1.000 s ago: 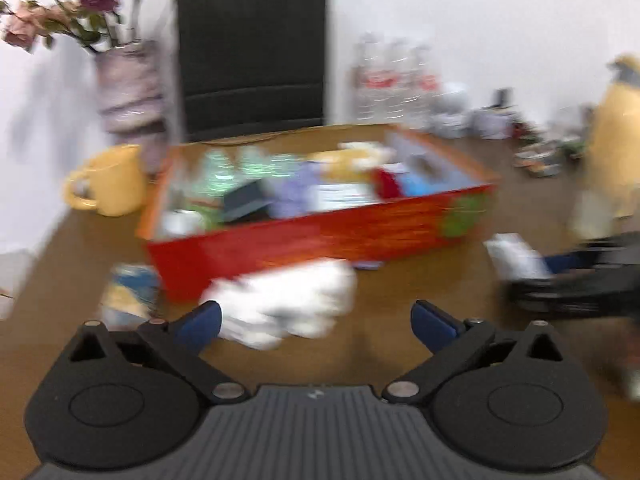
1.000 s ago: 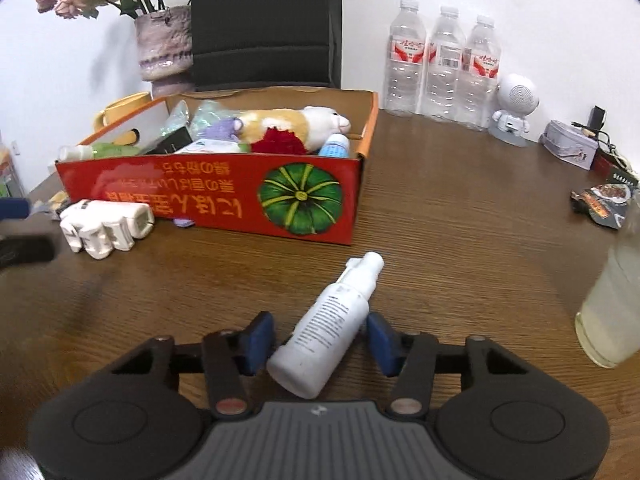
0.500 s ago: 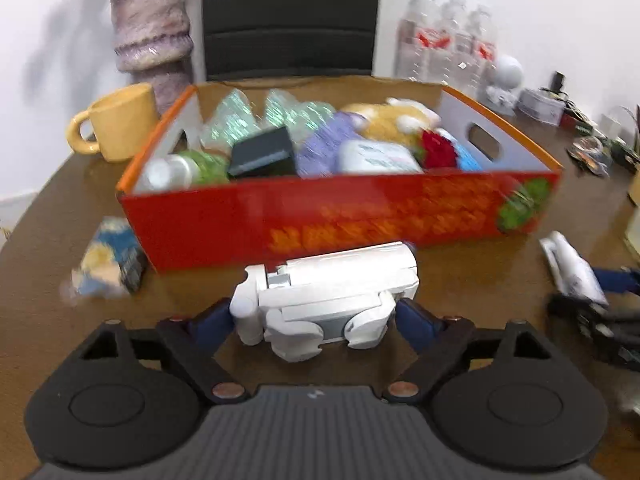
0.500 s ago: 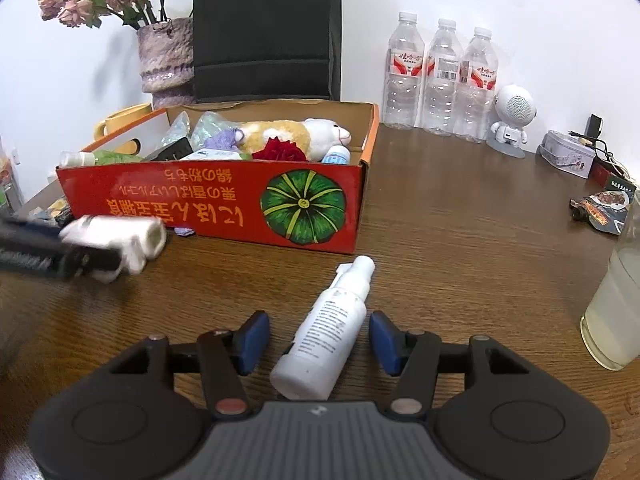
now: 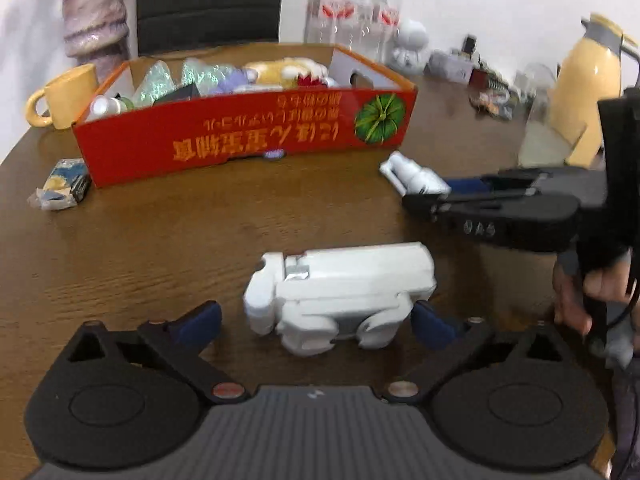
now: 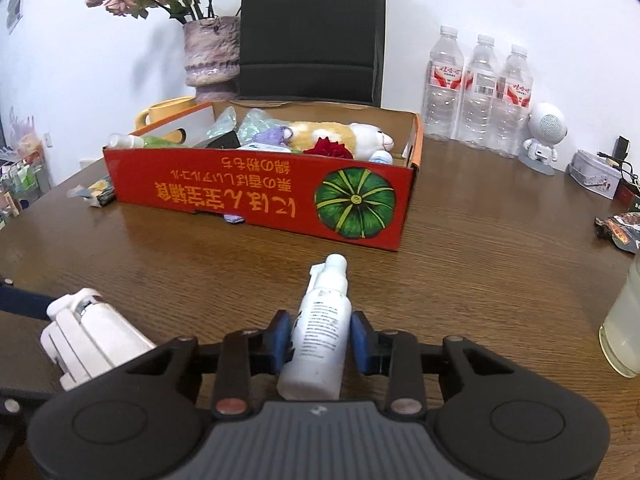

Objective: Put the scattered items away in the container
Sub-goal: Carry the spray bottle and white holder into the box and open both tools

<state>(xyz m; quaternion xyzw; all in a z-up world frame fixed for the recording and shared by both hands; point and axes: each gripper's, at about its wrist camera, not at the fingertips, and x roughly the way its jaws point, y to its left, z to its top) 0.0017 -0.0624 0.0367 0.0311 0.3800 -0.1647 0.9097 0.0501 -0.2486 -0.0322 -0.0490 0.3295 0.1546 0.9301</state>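
A red cardboard box [image 5: 248, 136] [image 6: 256, 196] with a pumpkin print holds several items, among them a plush toy and a red flower. My right gripper [image 6: 320, 338] is shut on a white spray bottle [image 6: 322, 336], nozzle pointing at the box; the bottle also shows in the left wrist view [image 5: 416, 178]. My left gripper [image 5: 316, 322] is open around a white folded gadget [image 5: 340, 300] [image 6: 88, 338] on the table; the right pad touches it, the left pad stands apart. A small blue and yellow packet [image 5: 62, 186] [image 6: 94, 194] lies at the box's left end.
A yellow mug [image 5: 64, 96], a vase with flowers [image 6: 210, 52], a black bag [image 6: 310, 32] and three water bottles [image 6: 478, 92] stand behind the box. A yellow jug [image 5: 592, 88], a glass [image 6: 622, 324], a white robot figure [image 6: 542, 136] and snack packs [image 6: 620, 230] are at right.
My right gripper has closed on the spray bottle. The white gadget and my left gripper have moved back from the box toward the right gripper, and the left jaws stand wider.
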